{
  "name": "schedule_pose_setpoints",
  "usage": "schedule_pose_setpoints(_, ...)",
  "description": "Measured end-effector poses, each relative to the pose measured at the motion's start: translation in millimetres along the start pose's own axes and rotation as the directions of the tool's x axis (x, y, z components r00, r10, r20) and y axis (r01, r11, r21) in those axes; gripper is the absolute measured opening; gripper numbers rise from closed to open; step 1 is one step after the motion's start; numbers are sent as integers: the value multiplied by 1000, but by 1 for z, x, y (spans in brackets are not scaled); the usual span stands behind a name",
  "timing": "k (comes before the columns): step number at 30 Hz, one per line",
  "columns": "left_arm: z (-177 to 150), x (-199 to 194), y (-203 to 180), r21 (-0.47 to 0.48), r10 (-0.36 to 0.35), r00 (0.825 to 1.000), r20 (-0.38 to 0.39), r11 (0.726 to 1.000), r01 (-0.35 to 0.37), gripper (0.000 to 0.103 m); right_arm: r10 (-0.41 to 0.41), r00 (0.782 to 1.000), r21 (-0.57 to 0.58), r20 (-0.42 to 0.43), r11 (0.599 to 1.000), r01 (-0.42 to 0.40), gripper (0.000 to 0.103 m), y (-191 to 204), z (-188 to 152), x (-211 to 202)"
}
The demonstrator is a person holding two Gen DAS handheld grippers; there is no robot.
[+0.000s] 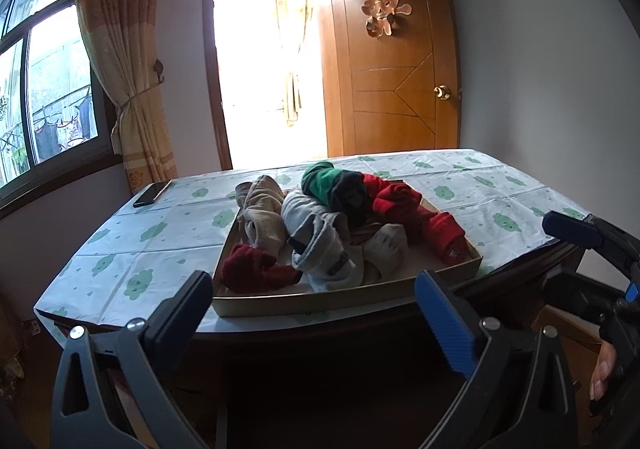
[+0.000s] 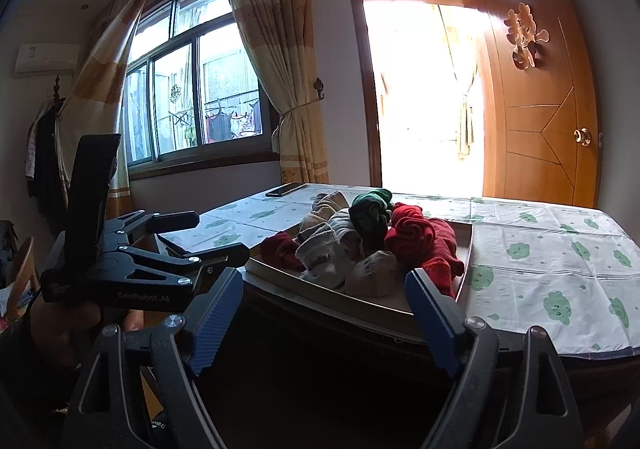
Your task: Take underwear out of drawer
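Cardboard drawer (image 1: 452,278) of bundled underwear (image 1: 320,237) sits mid-frame on the tabletop (image 1: 132,249); left tool (image 1: 316,297) and right tool (image 2: 324,299), both spread, hover low in frame.

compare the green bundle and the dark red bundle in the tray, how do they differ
The green bundle sits at the tray's far edge, on top of the heap; the dark red bundle lies low at the near left corner of the tray. The green bundle joins black fabric, while the dark red bundle is one colour throughout. Both are rolled cloth, untouched by either gripper.
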State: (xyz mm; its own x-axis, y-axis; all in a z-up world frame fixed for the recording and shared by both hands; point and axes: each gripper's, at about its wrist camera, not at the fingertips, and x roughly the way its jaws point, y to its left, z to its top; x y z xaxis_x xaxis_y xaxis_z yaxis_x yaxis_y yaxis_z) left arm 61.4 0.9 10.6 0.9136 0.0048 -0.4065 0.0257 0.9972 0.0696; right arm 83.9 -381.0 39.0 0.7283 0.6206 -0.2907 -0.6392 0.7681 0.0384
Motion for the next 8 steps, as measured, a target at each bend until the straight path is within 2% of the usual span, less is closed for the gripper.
schedule_pose_setpoints(8, -6, 2, -2, 19, 8, 1000, 6, 1000, -8, 102, 4, 1000, 1, -19, 1000, -4, 85, 1, -6, 2)
